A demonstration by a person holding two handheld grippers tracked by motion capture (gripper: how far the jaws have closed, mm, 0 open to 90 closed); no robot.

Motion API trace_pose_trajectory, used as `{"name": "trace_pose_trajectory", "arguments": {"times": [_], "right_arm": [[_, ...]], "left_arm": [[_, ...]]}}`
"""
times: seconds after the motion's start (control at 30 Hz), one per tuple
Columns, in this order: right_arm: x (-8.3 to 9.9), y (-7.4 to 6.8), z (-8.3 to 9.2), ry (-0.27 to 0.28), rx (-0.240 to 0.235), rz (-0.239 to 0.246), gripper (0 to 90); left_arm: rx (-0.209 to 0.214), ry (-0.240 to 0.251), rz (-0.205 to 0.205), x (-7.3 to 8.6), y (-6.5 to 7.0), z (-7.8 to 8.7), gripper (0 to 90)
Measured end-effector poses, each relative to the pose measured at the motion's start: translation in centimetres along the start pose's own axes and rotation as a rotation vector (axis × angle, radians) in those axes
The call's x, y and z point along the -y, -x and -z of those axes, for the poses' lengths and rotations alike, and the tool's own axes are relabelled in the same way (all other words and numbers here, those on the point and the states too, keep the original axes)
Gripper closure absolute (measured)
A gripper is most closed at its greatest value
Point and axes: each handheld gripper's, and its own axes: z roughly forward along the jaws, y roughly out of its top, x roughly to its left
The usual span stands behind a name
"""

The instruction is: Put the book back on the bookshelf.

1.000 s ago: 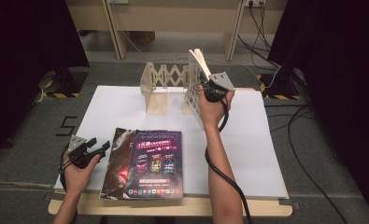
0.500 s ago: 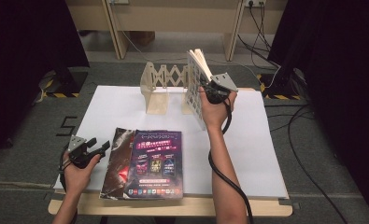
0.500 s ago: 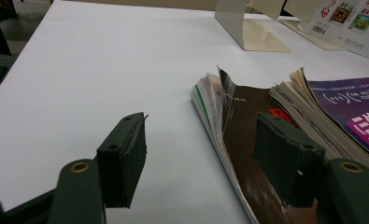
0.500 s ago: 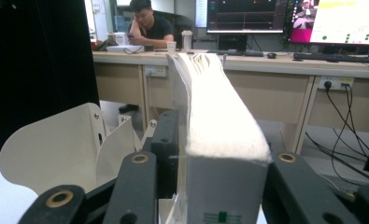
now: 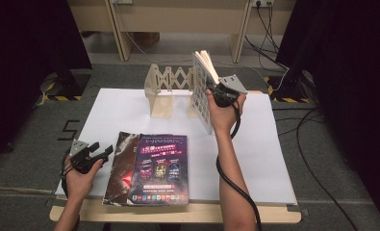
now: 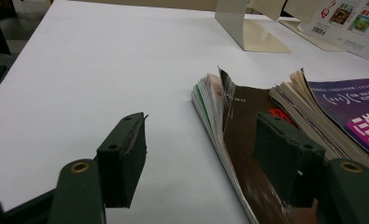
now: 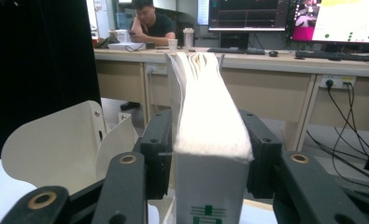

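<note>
A thick white book (image 5: 203, 91) stands upright on the white table top (image 5: 274, 144), against a cream folding book rack (image 5: 171, 86). My right gripper (image 5: 216, 94) reaches around its near edge. In the right gripper view the book (image 7: 210, 112) sits between the jaws of that gripper (image 7: 210, 140). The jaws have just been opening, and a slight gap shows on the right side. My left gripper (image 5: 101, 153) rests open at the table's front left, beside a dark magazine (image 5: 122, 163) that lies under a purple one (image 5: 159, 166). In the left gripper view this gripper (image 6: 205, 158) straddles the dark magazine's (image 6: 247, 121) page edge without touching it.
The rack's cream end plate (image 7: 60, 140) rises left of the book, and its other foot (image 6: 247, 28) stands farther along the table. Black cables (image 5: 312, 134) run over the floor at the right. A wooden bench (image 5: 178, 19) stands behind the table.
The right hand has shifted very slightly beside the upright book. The left hand and the two magazines have stayed where they were.
</note>
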Motion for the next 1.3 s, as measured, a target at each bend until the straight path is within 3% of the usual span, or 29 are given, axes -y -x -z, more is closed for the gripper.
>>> {"name": "trace_pose_trajectory", "arguments": {"times": [0.17,0.6,0.73,1.0,1.3], "right_arm": [[-0.3,0.0,0.0,-0.007,-0.016,-0.004,59.5],[-1.3,-0.4,-1.4,-0.059,0.030,0.016,60.9],[-1.4,-0.6,-1.8,-0.077,0.036,0.038,63.8],[-1.5,-0.5,-2.5,-0.104,0.041,0.035,65.5],[-1.5,-0.5,-2.8,-0.098,0.038,0.035,68.8]], "left_arm": [[0.000,-0.002,-0.002,0.0,0.0,0.0,34.1],[0.004,0.002,0.003,0.0,-0.1,0.0,34.0],[0.004,-0.001,0.002,0.0,-0.1,0.0,34.0],[0.004,0.000,0.002,0.0,-0.1,0.0,34.0],[0.005,0.001,0.004,0.0,-0.1,0.0,33.9]]}}
